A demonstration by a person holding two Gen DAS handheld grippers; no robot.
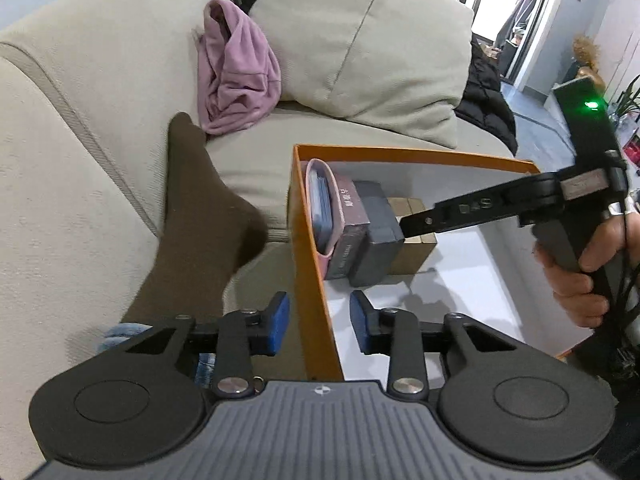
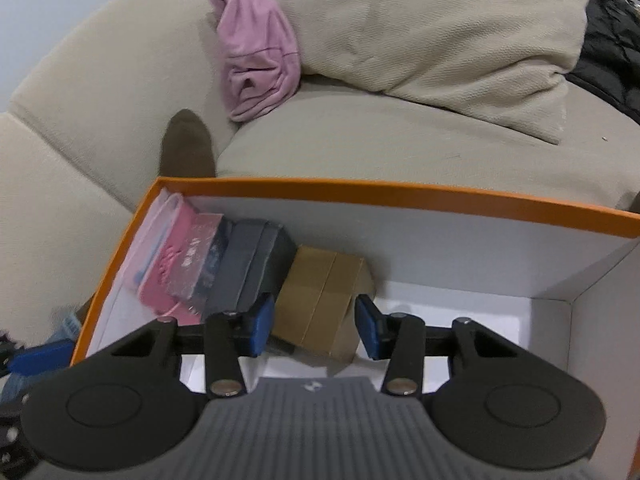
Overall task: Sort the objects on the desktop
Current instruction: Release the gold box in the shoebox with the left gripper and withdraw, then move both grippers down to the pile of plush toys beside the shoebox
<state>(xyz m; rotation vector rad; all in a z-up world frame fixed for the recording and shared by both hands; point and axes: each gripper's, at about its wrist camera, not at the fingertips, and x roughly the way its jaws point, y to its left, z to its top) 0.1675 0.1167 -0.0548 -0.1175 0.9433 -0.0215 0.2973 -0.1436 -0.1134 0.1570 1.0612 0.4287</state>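
Note:
An orange box (image 1: pixel 400 154) (image 2: pixel 360 192) with a white inside stands on a beige sofa. Along its left side stand a pink case (image 1: pixel 320 200) (image 2: pixel 168 256), a maroon box (image 1: pixel 352 216) and a dark grey box (image 1: pixel 376 232) (image 2: pixel 256 256), with a tan cardboard box (image 1: pixel 416 244) (image 2: pixel 320 292) beside them. My left gripper (image 1: pixel 320 324) is open and straddles the orange box's left wall, with a gap at each pad. My right gripper (image 2: pixel 316 330) (image 1: pixel 408 226) reaches into the box, and its blue pads sit against both sides of the tan box.
A person's foot in a brown sock (image 1: pixel 200 216) (image 2: pixel 186 144) rests on the sofa just left of the box. A pink cloth (image 1: pixel 236 72) (image 2: pixel 256 48), a beige cushion (image 1: pixel 360 40) (image 2: pixel 440 20) and a black jacket (image 1: pixel 484 100) lie behind. A hand (image 1: pixel 580 280) holds the right gripper.

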